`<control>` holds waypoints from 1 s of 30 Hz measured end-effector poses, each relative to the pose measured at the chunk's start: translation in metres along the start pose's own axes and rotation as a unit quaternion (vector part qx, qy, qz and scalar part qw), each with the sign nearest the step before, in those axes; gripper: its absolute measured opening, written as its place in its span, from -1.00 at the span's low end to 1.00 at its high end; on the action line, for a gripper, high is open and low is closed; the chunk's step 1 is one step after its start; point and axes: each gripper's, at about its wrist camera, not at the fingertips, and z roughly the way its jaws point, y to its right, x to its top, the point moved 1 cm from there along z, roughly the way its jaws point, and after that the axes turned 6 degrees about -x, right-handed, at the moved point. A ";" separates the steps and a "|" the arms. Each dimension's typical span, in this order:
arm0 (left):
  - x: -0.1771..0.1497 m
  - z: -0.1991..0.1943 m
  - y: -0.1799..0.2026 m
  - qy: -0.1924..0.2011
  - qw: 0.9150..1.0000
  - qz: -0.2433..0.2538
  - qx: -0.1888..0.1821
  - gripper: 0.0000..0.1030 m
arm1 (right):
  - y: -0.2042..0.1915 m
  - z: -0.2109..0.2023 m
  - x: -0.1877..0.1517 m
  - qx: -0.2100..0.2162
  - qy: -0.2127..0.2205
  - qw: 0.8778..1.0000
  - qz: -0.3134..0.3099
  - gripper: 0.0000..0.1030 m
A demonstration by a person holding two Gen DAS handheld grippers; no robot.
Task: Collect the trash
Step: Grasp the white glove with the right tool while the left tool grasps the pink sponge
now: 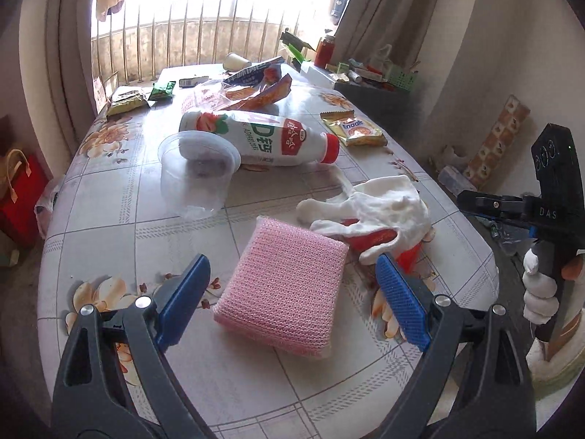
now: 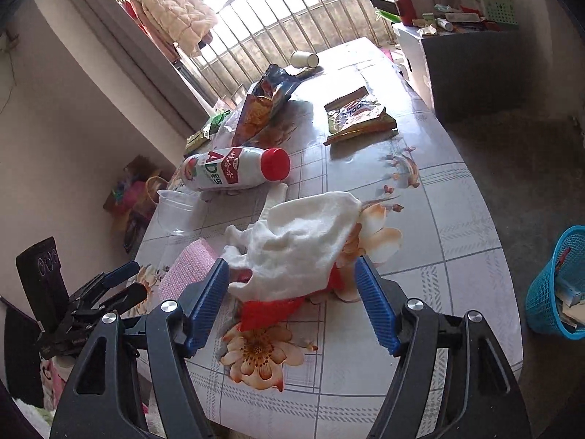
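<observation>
My left gripper [image 1: 292, 292] is open above the near table edge, its blue pads either side of a pink sponge [image 1: 285, 289]. My right gripper [image 2: 292, 303] is open, its pads either side of a white-and-red glove [image 2: 296, 248], which also shows in the left wrist view [image 1: 376, 212]. A white drink bottle with a red cap [image 1: 256, 139] lies on its side mid-table, also seen in the right wrist view [image 2: 234, 170]. A clear plastic cup [image 1: 195, 179] lies beside it. A yellow snack wrapper [image 1: 354, 130], torn snack bags [image 1: 263, 91] and a paper cup [image 1: 237, 61] lie farther back.
The floral table [image 2: 420, 256] fills both views. A blue mesh bin [image 2: 559, 285] with trash stands on the floor right of the table. A cluttered side cabinet [image 2: 471, 55] stands at the far right. Bags [image 1: 18, 197] sit on the floor to the left.
</observation>
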 end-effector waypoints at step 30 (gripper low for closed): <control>-0.010 0.051 -0.005 -0.067 0.997 0.025 0.019 0.58 | -0.029 0.039 0.019 -0.075 -0.014 0.993 -0.094 -0.80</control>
